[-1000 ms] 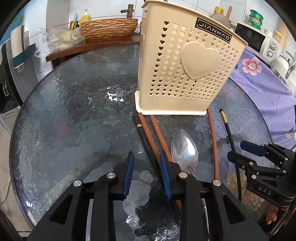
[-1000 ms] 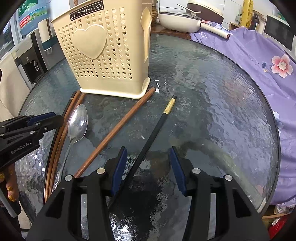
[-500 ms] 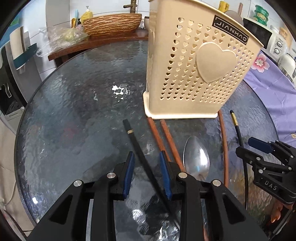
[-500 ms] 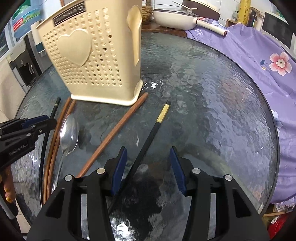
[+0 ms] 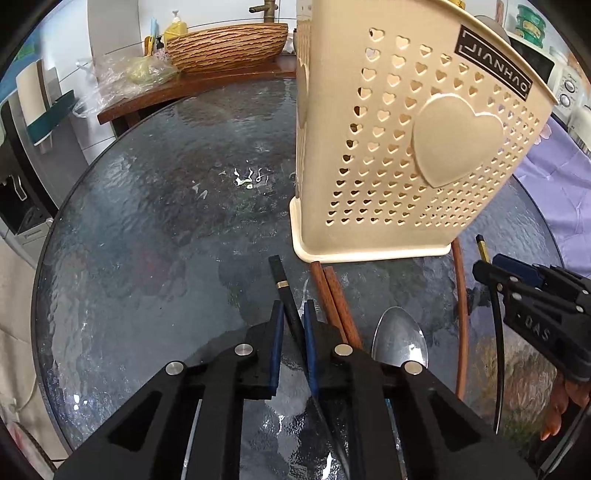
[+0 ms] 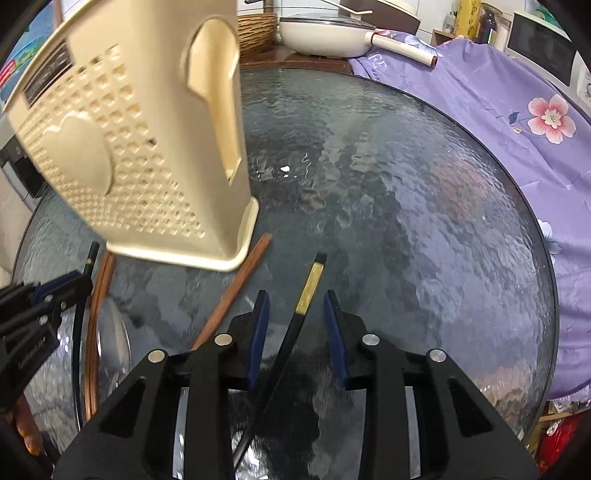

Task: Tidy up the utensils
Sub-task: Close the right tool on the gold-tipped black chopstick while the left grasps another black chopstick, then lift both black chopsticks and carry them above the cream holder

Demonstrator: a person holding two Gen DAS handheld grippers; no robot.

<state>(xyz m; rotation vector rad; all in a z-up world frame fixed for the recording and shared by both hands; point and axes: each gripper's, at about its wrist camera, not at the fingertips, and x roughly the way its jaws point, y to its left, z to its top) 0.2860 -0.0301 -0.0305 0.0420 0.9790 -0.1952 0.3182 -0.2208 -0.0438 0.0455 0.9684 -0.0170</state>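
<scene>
The left gripper (image 5: 294, 309) was squeezed tight on one black chopstick (image 5: 286, 291). The right gripper (image 6: 297, 309) was closing around another black chopstick (image 6: 308, 286), pads not touching it. Both sticks lay on the glass table (image 5: 147, 221) just before the basket (image 5: 406, 147).

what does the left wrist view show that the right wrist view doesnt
Only the left wrist view: the left gripper with its fingers shut on a black chopstick, and the brown wooden basin.

Only the right wrist view: the right gripper closing around another black chopstick, not yet pressing it, and a white pan.

Both: the cream utensil holder, spoon, glass table.
</scene>
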